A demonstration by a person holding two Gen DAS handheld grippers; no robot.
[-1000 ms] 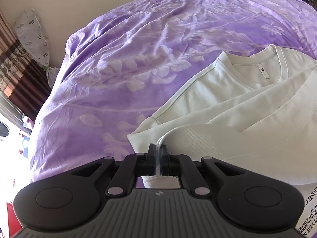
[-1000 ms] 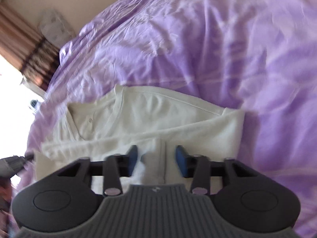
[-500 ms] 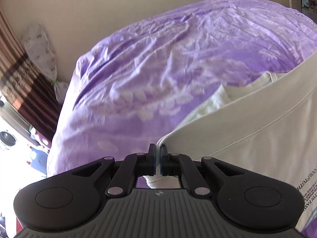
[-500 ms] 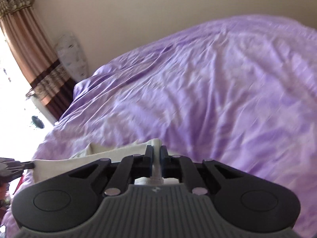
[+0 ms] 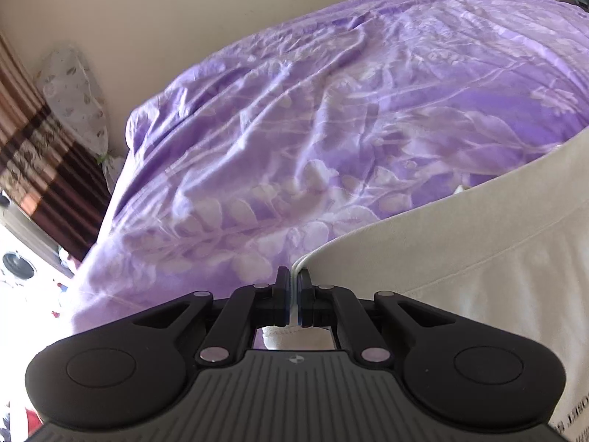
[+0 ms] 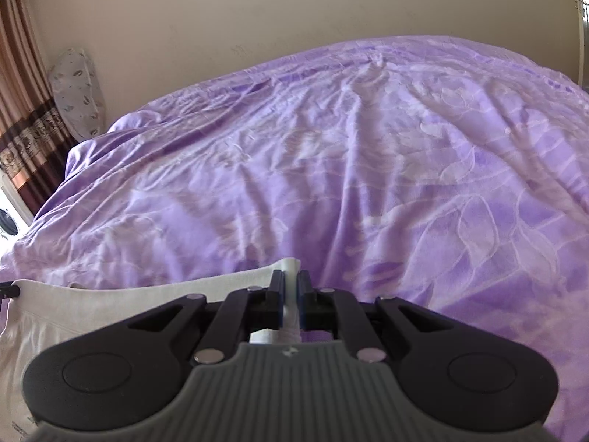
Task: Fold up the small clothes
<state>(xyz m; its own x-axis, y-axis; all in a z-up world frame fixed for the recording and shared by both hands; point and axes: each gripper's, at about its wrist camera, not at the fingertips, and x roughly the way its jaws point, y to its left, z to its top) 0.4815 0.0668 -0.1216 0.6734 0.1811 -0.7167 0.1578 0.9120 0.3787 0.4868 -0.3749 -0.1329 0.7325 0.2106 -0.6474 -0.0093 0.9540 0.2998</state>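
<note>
Purple floral bedspread [image 6: 368, 169] covers the bed ahead of me, rumpled, running back to a beige wall [image 6: 221, 18]. Striped brown curtains [image 5: 33, 140] hang at the far left. Lifted above the bed, the white T-shirt [image 5: 460, 258] stretches between my two tools, its hem edge taut. My left hand-held gripper [image 5: 293, 294] pinches one corner of the shirt; my right hand-held gripper [image 6: 291, 294] pinches the other corner, both pressed together on cloth.
</note>
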